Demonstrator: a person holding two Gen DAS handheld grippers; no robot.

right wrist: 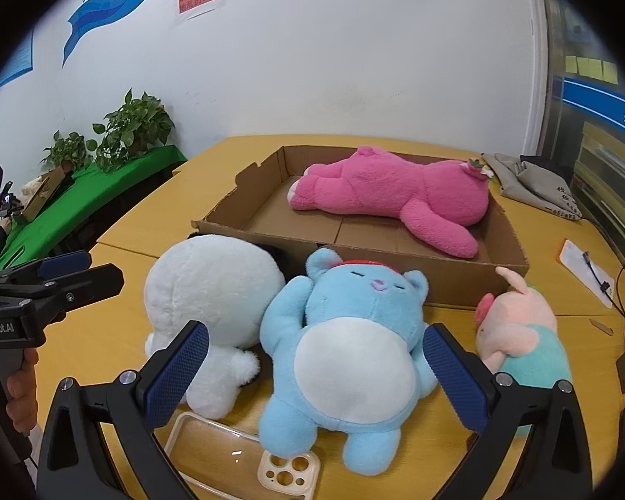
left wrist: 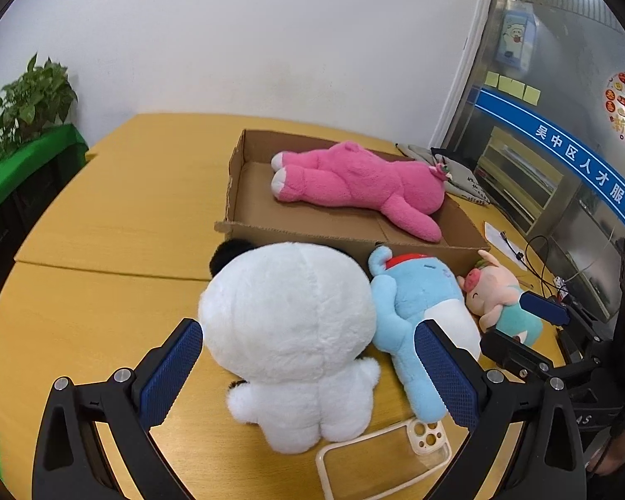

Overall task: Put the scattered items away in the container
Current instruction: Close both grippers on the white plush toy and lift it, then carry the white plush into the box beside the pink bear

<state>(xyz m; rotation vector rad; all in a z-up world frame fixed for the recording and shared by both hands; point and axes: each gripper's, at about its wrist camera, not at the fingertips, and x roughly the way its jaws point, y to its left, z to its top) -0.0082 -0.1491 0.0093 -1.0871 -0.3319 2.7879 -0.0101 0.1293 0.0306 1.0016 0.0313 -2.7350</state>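
Note:
A shallow cardboard box (left wrist: pixel 300 235) (right wrist: pixel 396 258) sits on the yellow table with a pink plush bear (left wrist: pixel 354 181) (right wrist: pixel 396 193) lying in it. In front of the box lie a white plush (left wrist: pixel 291 333) (right wrist: pixel 204 291), a blue plush bear (left wrist: pixel 421 304) (right wrist: pixel 350 350) and a pink pig plush (left wrist: pixel 496 296) (right wrist: pixel 521 333). A clear phone case (left wrist: pixel 379 454) (right wrist: pixel 229 454) lies nearest me. My left gripper (left wrist: pixel 308 375) is open around the white plush. My right gripper (right wrist: pixel 316 379) is open around the blue bear.
A grey cloth bag (left wrist: pixel 458 175) (right wrist: pixel 533 183) lies behind the box at the right. A paper and black cables (right wrist: pixel 604 287) lie at the table's right edge. Potted plants on a green shelf (right wrist: pixel 116 158) stand at the left.

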